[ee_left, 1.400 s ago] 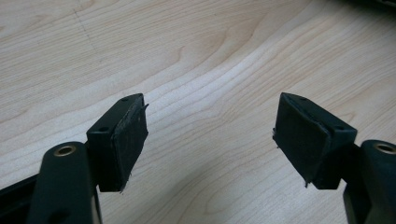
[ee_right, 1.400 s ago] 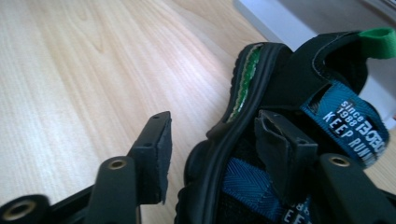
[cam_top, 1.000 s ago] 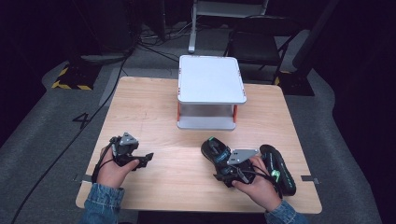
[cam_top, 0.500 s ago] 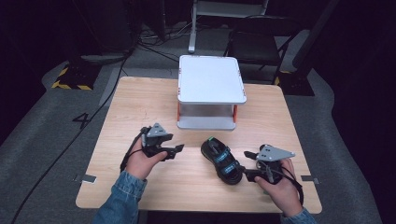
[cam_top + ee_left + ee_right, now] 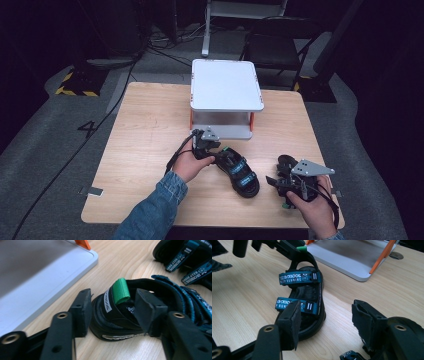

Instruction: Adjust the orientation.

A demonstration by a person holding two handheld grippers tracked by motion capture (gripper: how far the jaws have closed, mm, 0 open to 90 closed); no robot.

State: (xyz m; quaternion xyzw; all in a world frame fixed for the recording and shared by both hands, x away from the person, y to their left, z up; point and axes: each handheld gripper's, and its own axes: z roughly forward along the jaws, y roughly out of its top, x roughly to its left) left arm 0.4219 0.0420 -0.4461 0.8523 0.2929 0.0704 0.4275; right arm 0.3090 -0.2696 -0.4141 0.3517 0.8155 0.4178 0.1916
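A black sandal (image 5: 239, 173) with blue straps lies on the wooden table (image 5: 145, 130), heel toward the white stand. My left gripper (image 5: 220, 154) has just been closing and its jaws sit against both sides of the heel under the green tab (image 5: 121, 290). In the right gripper view the same sandal (image 5: 304, 293) lies ahead of my right gripper (image 5: 325, 310), whose jaws stand open over bare wood. A second sandal (image 5: 286, 164) lies partly under my right gripper (image 5: 276, 182); its blue strap (image 5: 349, 356) peeks out below the jaws.
A white two-level stand (image 5: 226, 85) with orange legs rises at the table's far middle; its base plate (image 5: 37, 287) lies just left of the held heel. A dark chair (image 5: 272, 50) and cables are on the floor beyond.
My left hand has slid right across the table to the sandal's heel, and its jaws have narrowed around it. My right hand has drawn back to the right, off that sandal.
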